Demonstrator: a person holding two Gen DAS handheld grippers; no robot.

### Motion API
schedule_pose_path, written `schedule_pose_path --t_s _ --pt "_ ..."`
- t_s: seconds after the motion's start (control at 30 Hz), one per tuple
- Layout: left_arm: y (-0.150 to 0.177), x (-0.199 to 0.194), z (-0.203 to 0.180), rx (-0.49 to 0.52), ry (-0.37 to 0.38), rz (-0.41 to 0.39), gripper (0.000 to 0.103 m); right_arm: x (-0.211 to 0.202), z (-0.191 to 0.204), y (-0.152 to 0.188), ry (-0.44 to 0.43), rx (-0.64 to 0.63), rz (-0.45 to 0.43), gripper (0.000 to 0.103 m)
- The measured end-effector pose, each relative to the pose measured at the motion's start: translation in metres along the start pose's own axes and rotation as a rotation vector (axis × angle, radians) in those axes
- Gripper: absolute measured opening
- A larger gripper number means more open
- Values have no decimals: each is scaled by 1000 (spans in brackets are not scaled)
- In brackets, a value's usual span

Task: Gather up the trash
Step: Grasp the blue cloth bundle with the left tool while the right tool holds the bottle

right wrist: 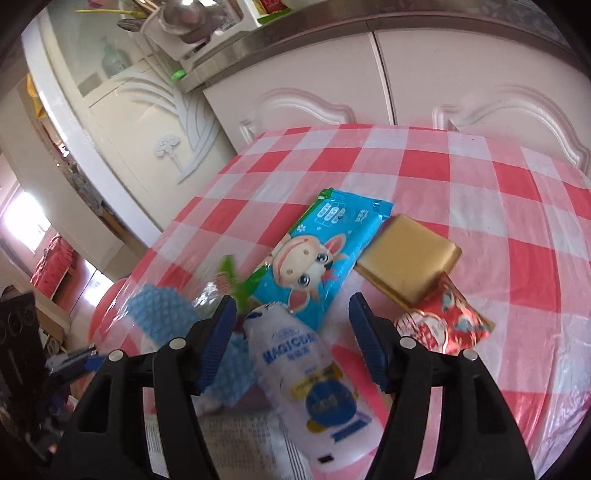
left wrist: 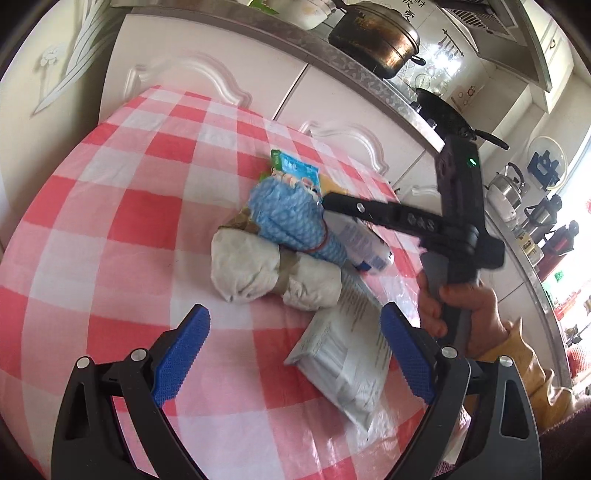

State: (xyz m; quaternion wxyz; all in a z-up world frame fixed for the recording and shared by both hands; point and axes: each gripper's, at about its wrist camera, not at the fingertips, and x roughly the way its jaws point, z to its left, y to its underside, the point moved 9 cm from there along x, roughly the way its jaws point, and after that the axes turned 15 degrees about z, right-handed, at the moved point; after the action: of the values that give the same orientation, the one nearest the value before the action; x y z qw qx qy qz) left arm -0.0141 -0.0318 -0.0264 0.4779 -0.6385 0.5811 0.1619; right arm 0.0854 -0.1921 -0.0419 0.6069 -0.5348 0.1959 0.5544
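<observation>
Trash lies piled on a table with a red and white checked cloth point(left wrist: 110, 221). The pile holds a white crumpled bundle point(left wrist: 251, 266), a blue mesh cloth point(left wrist: 291, 218), a white plastic bottle point(left wrist: 364, 242) and a grey-white packet point(left wrist: 343, 354). My left gripper point(left wrist: 295, 312) hangs open just short of the bundle, with nothing between its fingers. My right gripper point(right wrist: 292, 301) is open around the white bottle point(right wrist: 306, 369), and its pads stand clear of it. Beyond lie a blue wipes pack point(right wrist: 325, 251), a gold box point(right wrist: 410, 258) and a red packet point(right wrist: 443, 321).
White cabinet doors point(right wrist: 461, 74) stand right behind the table. The counter above them carries a dark pot point(left wrist: 376, 33) and a kettle point(left wrist: 506, 188). A person's hand point(left wrist: 469, 317) holds the right gripper's handle at the table's right side.
</observation>
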Motion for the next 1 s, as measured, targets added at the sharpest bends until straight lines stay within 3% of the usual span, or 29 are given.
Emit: schedule_pose_path --t_s 0.17,0.7,0.77,0.83,1.0 --pt "-20 4 -7 9 -13 -36 93 -15 5 22 -6 -8 -32 65" --pt "-69 44 -2 -1 -138 -10 93 -19 -2 53 -6 39 -56 60" --pt "-70 47 -2 10 -173 -11 84 -17 -3 55 -8 51 -54 60" --pt "-70 48 -1 21 -219 -17 69 -16 -4 57 -12 61 -52 60" --pt "-67 44 -3 25 -220 -39 54 -17 -3 60 -1 65 -60 65"
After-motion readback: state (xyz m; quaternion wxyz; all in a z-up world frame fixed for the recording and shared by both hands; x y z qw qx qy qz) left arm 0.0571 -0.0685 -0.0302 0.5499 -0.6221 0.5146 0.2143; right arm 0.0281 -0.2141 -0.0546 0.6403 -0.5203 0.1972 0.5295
